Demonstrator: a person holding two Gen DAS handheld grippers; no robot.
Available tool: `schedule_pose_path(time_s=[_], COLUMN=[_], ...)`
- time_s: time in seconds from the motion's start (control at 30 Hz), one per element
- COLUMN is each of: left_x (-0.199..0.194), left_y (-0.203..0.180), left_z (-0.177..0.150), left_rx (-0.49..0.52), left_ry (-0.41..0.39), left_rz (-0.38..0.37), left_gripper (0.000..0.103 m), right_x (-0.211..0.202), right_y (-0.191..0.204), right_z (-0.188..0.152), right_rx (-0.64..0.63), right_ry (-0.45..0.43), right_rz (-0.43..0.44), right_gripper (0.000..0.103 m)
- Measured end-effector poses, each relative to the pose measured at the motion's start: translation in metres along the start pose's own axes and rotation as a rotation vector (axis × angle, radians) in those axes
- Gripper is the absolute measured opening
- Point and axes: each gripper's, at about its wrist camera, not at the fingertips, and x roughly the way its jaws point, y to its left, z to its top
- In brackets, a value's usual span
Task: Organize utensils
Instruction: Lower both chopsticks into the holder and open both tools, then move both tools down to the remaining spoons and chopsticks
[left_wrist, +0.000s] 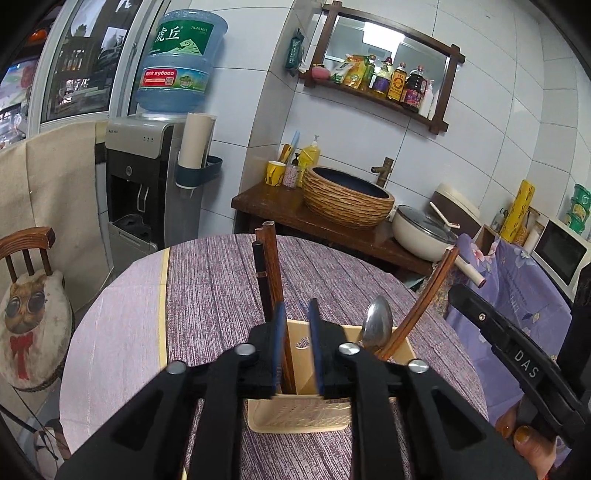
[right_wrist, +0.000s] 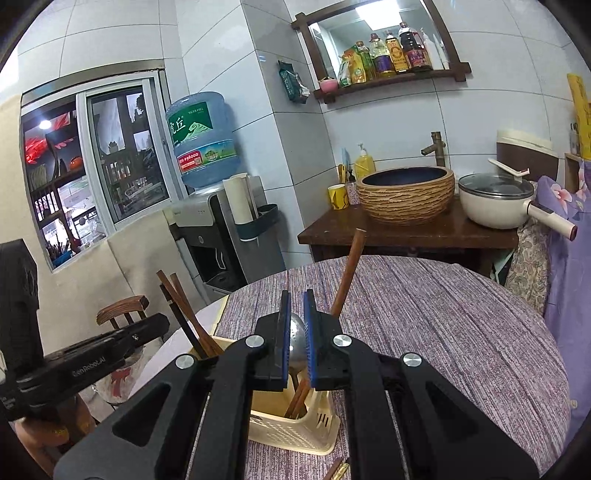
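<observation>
The left gripper (left_wrist: 296, 306) is tilted down over the near edge of a cream plastic holder (left_wrist: 295, 413), its blue pads a little apart. A brown chopstick (left_wrist: 286, 354) stands in the gap, close against the left-hand pad; that pad is blurred, so whether it touches the stick I cannot tell. The stick's lower end sits inside the holder's left compartment, and with a darker chopstick (left_wrist: 260, 273) it rises well above the fingertips.

The right gripper (right_wrist: 296, 295) is closed to a narrow slit and grips nothing. Through the slit shows the bowl of a metal spoon (right_wrist: 297, 336), which stands bowl up in the holder (right_wrist: 295, 435) just beyond the pads. From the left camera the spoon (left_wrist: 376, 321) stands free in the right compartment, beside a pair of brown chopsticks (left_wrist: 424, 302) that lean out to the right. A hand (left_wrist: 524, 439) holds the right gripper's black body at that picture's lower right.

The holder stands on a round table (left_wrist: 221, 288) under a purple cloth. Beyond it are a dark wooden counter with a ribbed basin (left_wrist: 347, 195) and a lidded white pot (left_wrist: 421, 229), and a water dispenser (left_wrist: 144, 184) to the left
</observation>
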Motion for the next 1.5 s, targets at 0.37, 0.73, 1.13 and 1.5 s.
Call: schedule_pose_path(time_s=[0.37,0.73,1.13,1.5], left_x=[-0.033,-0.018,-0.021,-0.015], left_y=[0.009,0.026,0.005,-0.002], left_z=[-0.052,-0.162,-0.197,-0.207], left_rx=[0.045,0.135,0.204,0.232], left_ry=[0.009,0.321,0.412,0.417], left_rz=[0.046,0.127,0.096,0.156], left_gripper=[0.076,0.064,0.058,0.045], right_x=[-0.029,-0.013,-0.025,-0.018], right_y=[0.001,-0.021,-0.021,-0.011], right_z=[-0.047,-0.146,-0.166,-0.176], right_rx=[-0.071,-0.013,0.014,0.001], right_ry=[0.078,0.365,0.387,0.435], right_rz=[-0.131,-0.180,-0.183,-0.197], right_gripper=[0.054,0.054,0.055,0.057])
